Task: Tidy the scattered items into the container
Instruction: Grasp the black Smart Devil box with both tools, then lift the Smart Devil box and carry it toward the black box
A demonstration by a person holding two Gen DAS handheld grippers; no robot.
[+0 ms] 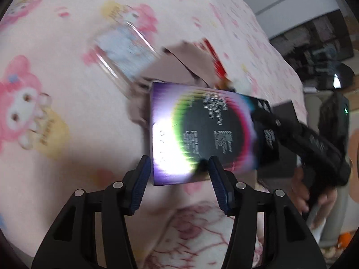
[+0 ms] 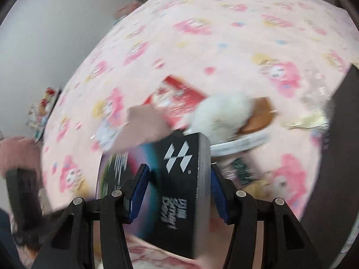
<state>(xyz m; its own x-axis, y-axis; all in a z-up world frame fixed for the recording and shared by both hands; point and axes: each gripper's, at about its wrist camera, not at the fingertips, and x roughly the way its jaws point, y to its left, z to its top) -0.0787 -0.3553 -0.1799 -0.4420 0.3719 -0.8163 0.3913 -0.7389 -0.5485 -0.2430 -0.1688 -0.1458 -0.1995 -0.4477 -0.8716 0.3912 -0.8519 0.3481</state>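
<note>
My right gripper (image 2: pixel 178 190) is shut on a black and purple box (image 2: pixel 177 179) and holds it above the pink bedspread; the box also shows in the left wrist view (image 1: pixel 202 132) with the right gripper's fingers (image 1: pixel 267 116) at its right end. My left gripper (image 1: pixel 177 179) is open, its pads either side of the box's near edge, not clamping it. A brown cardboard container (image 1: pixel 190 56) lies behind the box, with a red box (image 2: pixel 179 98) beside it. A white plush toy (image 2: pixel 222 114) lies on a brown round item (image 2: pixel 260 116).
A clear plastic package (image 1: pixel 121 47) lies on the cartoon-print bedspread (image 1: pixel 44 89) at upper left. A dark board (image 2: pixel 341 145) stands at the right. A white plate rim (image 2: pixel 237 144) sits under the plush. Shelves and furniture (image 1: pixel 325 51) stand beyond the bed's edge.
</note>
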